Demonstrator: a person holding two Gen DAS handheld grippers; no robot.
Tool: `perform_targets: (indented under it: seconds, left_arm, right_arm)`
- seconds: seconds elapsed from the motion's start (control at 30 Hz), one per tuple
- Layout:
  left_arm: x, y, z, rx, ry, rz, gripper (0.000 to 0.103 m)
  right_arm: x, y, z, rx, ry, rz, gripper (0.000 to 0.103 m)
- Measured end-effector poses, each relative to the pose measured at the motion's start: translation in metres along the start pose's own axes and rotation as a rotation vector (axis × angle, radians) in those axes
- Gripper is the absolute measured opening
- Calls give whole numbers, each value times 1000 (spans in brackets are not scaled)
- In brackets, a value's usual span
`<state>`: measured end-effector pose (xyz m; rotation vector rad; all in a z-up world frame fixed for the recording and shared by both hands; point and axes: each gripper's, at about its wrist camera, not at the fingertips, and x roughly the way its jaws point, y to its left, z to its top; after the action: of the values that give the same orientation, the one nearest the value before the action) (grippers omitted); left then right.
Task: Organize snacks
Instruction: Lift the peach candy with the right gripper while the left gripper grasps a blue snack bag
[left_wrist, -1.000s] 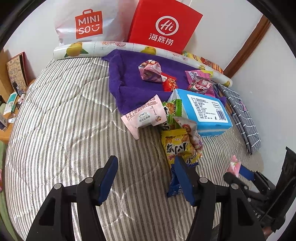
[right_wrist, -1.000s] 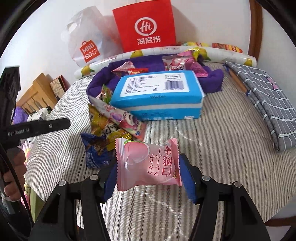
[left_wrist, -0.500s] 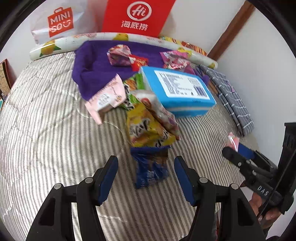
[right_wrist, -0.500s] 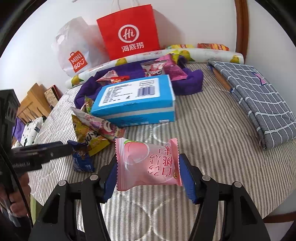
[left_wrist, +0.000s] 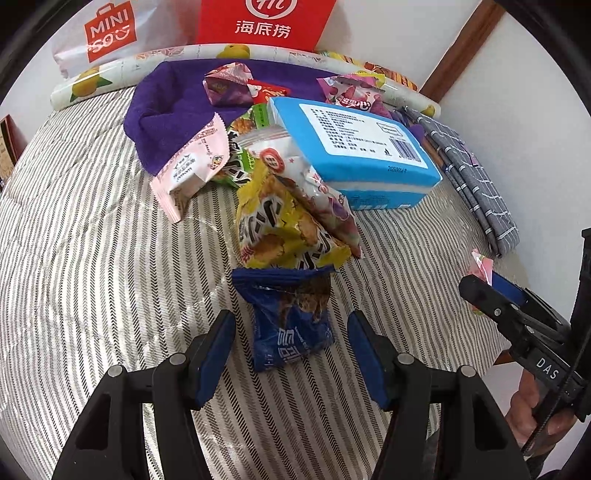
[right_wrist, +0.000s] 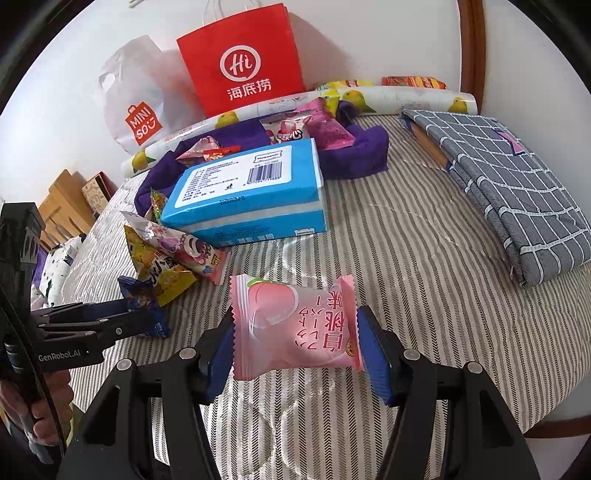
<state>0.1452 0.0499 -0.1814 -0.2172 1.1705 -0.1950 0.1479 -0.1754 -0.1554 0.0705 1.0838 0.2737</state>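
My left gripper (left_wrist: 291, 350) is open, its fingers on either side of a dark blue snack packet (left_wrist: 291, 317) lying on the striped bed. A yellow packet (left_wrist: 284, 225), a white-and-pink packet (left_wrist: 314, 184) and a pale pink packet (left_wrist: 192, 166) lie just beyond it. My right gripper (right_wrist: 295, 347) is shut on a pink peach snack packet (right_wrist: 291, 328), held above the bed. It also shows in the left wrist view (left_wrist: 484, 284) at the right. The left gripper (right_wrist: 110, 321) shows at the left of the right wrist view.
A blue tissue pack (left_wrist: 354, 147) lies behind the snacks, with more packets on a purple towel (left_wrist: 173, 107). A red paper bag (right_wrist: 243, 62), a white Miniso bag (right_wrist: 136, 103) and a fruit-print roll (right_wrist: 399, 98) line the wall. A folded grey checked cloth (right_wrist: 509, 184) lies at the right.
My left gripper has moved forward and to the right until the dark blue packet lies between its open fingers. My right gripper still holds the pink packet and has shifted slightly.
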Motion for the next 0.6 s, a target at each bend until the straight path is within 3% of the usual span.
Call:
perform_targets:
  seconds: [0.23,0.37,0.6]
  left_arm:
    - [6,-7,-1,28,-8,30,57]
    - [5,-4,0,23,-13,25,40]
    - [-7,7,2,-5,-35,-12,38]
  right_arm:
    - [3,-4,-1,6,6,-2,61]
    - [5,-4,0,5,12,-6,61]
    - [4,3,3,-9,8,-6,61]
